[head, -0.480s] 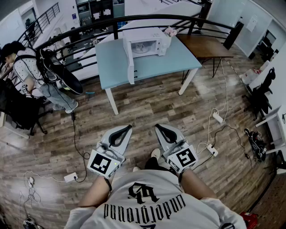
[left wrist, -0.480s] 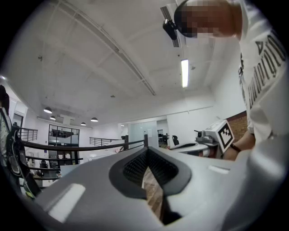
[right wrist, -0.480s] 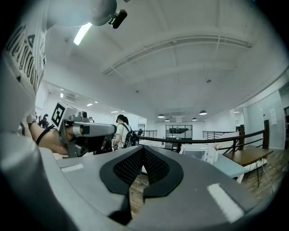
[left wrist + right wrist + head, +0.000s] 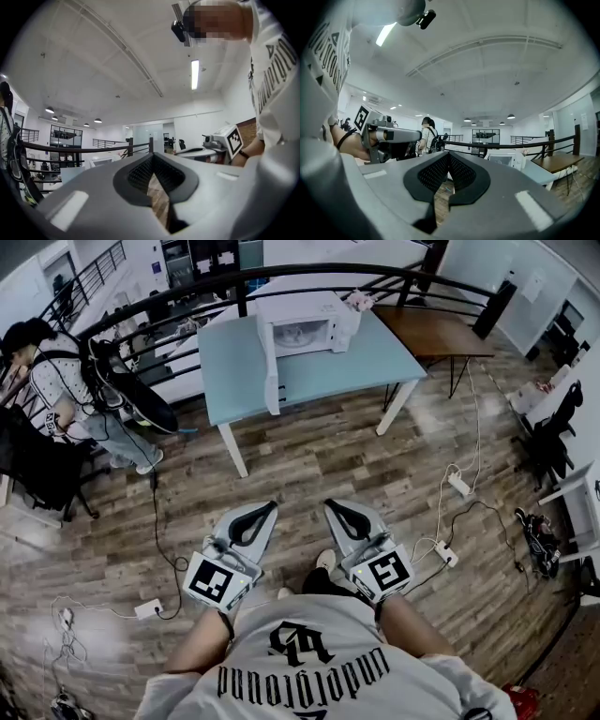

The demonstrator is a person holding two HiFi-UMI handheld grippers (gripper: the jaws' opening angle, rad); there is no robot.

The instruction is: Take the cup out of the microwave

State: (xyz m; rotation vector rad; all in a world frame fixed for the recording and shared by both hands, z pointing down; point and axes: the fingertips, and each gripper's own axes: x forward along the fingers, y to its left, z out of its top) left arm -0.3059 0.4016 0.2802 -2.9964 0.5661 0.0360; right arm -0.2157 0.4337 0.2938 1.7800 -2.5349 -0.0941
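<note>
The white microwave stands on a light blue table far ahead, and its door hangs open to the left. Something pale shows in its cavity, but it is too small to say whether it is the cup. My left gripper and right gripper are held side by side over the wooden floor, well short of the table. Both are shut and empty. In the right gripper view the microwave appears small beyond the shut right gripper. The left gripper points level.
A person with a backpack stands at the left beside a dark railing. A brown table adjoins the blue one on the right. Cables and power strips lie on the floor, with a black chair at the right.
Both grippers keep the same pose, shut and empty. The head view has shifted only slightly towards the table.
</note>
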